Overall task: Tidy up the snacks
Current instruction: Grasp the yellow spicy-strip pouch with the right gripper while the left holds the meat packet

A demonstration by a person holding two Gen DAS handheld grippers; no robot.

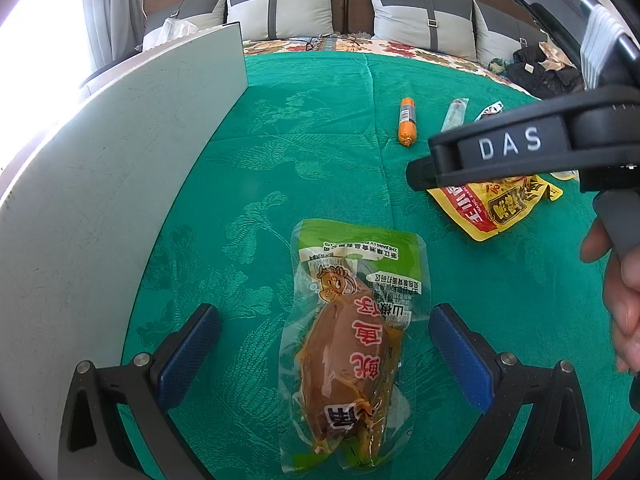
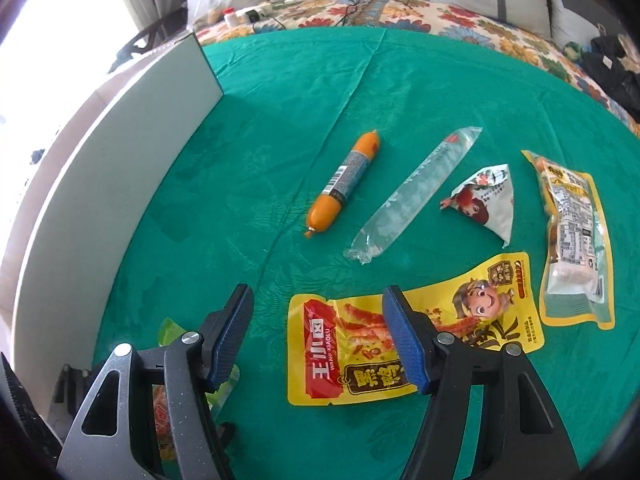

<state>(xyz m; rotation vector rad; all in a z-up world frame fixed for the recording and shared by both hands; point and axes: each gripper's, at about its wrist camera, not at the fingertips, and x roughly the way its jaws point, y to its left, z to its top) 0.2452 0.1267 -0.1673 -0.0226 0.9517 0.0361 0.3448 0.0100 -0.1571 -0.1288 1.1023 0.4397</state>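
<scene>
In the left wrist view a green-topped clear pack of brown squid [image 1: 352, 344] lies on the green cloth [image 1: 304, 152] between the fingers of my open left gripper [image 1: 324, 332], which does not touch it. The right gripper's body, marked DAS [image 1: 512, 152], hovers over a yellow snack pack [image 1: 496, 208]. In the right wrist view my right gripper [image 2: 318, 328] is open and empty above the left end of that yellow pack [image 2: 360, 352]. An orange sausage [image 2: 344, 184], a clear tube pack [image 2: 412, 196], a triangular white pack [image 2: 484, 204] and a yellow-edged pack [image 2: 572, 240] lie beyond.
A white upright board [image 1: 120, 184] stands along the left edge of the cloth; it also shows in the right wrist view [image 2: 120, 152]. Grey pillows [image 1: 280, 4] and a floral bedspread [image 2: 440, 20] lie behind. Dark clothes [image 1: 544, 72] sit at the far right.
</scene>
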